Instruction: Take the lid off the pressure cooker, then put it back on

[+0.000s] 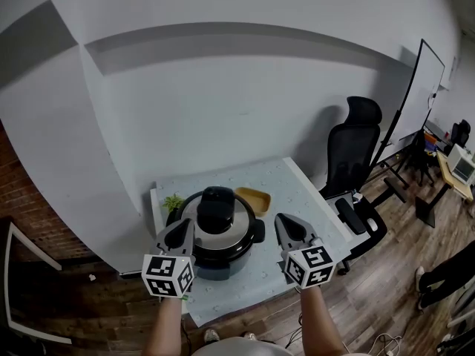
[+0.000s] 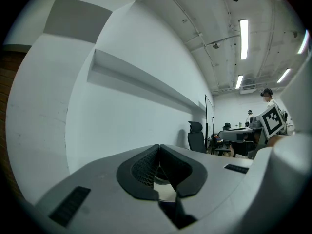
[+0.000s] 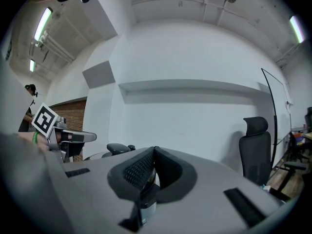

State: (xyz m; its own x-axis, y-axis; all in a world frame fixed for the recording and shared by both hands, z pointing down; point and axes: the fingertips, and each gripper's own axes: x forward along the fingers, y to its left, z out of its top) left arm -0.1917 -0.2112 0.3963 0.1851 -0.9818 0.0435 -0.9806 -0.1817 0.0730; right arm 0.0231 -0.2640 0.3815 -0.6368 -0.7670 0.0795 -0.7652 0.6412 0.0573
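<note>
The pressure cooker (image 1: 220,245) stands on the table with its lid (image 1: 199,215) on, and the lid's black handle (image 1: 217,207) lies across the top. My left gripper (image 1: 185,226) hovers at the cooker's left side, shut and empty. On the cooker's right, my right gripper (image 1: 281,220) is also shut and holds nothing. In the left gripper view the jaws (image 2: 159,147) meet at the tips and face the white wall. The right gripper view shows its closed jaws (image 3: 154,149), with the lid handle (image 3: 118,148) and the left gripper (image 3: 48,124) off to the left.
A yellow dish (image 1: 253,196) and a small green plant (image 1: 173,202) sit behind the cooker on the pale table (image 1: 297,193). A black office chair (image 1: 357,162) stands to the table's right. The white wall rises just behind the table.
</note>
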